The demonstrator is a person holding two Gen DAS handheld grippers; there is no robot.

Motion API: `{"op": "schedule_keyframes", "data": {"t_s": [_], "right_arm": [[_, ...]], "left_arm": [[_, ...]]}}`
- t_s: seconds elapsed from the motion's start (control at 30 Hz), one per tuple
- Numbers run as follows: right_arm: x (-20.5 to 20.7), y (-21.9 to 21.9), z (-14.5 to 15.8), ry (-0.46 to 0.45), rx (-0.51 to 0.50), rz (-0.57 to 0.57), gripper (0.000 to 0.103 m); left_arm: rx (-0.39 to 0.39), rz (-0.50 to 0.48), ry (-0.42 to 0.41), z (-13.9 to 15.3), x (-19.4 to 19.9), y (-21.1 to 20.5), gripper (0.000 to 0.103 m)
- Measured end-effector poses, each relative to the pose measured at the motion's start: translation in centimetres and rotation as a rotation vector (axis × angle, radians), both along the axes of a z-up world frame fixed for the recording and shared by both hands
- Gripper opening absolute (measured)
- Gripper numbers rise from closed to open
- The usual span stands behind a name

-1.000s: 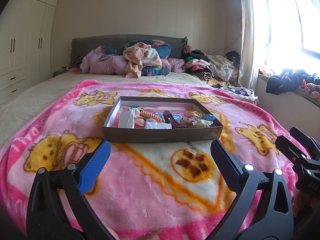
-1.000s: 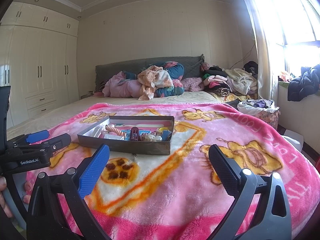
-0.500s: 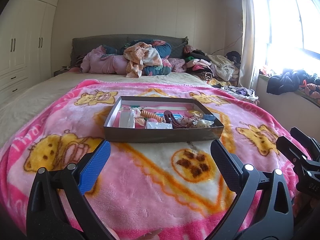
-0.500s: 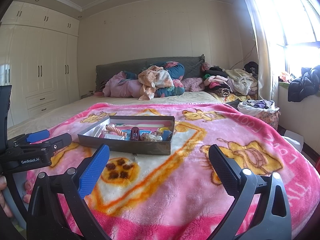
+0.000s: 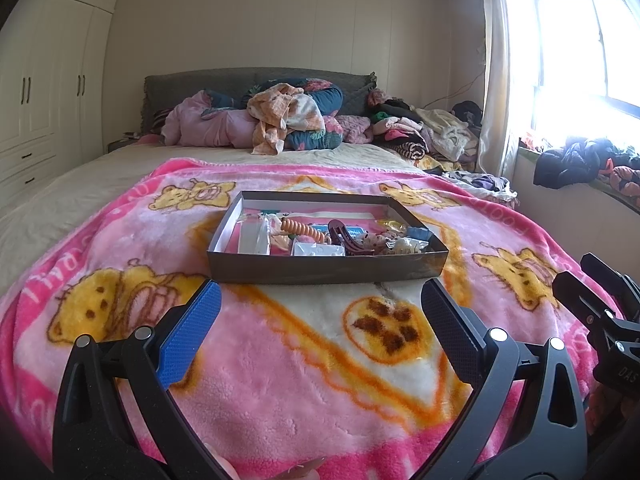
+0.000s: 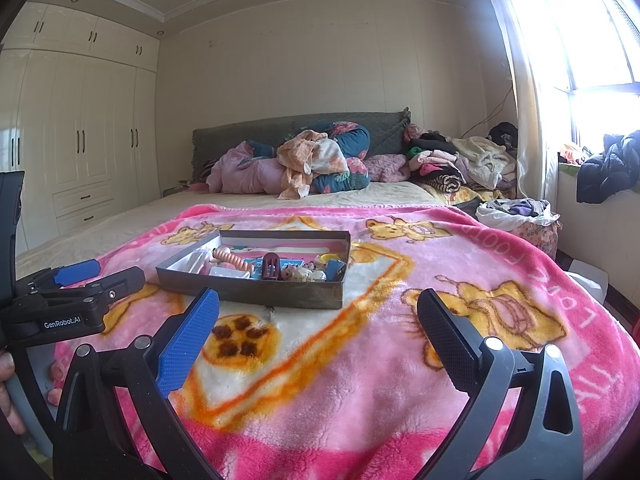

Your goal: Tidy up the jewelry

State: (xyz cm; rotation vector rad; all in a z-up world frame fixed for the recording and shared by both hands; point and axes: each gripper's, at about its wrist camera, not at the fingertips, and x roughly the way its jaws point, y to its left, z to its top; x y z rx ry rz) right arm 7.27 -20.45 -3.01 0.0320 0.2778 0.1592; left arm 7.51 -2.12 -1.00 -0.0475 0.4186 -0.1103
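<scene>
Pink blanket (image 5: 280, 360) carries a grey jewelry tray (image 5: 326, 268) just ahead of the left claw (image 5: 320, 320), fingers spread, empty. From the right wrist, the right claw (image 6: 318, 320) gapes released, tray (image 6: 280, 292) ahead-left.

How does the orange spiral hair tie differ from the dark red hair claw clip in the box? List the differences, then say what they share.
1. Colour: the hair tie is pale orange; the claw clip is dark maroon.
2. Shape: the hair tie is a long ribbed coil; the claw clip is curved, with prongs.
3. Place: the hair tie lies left of the claw clip.
Both lie loose inside the grey box on the pink blanket, held by neither gripper.
</scene>
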Motion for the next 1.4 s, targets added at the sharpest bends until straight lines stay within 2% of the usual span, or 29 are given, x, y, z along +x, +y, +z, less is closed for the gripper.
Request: {"op": "schedule_keyframes", "data": {"t_s": [0.6, 1.4], "right_arm": [[0.0, 0.2, -0.1, 0.003, -0.003, 0.000, 0.097], [0.2, 0.2, -0.3, 0.010, 0.010, 0.002, 0.097]], "left_arm": [[0.004, 0.004, -0.011, 0.1, -0.2, 0.1, 0.092], [0.008, 0.039, 0.021, -0.6, 0.0, 1.1, 0.092]]}}
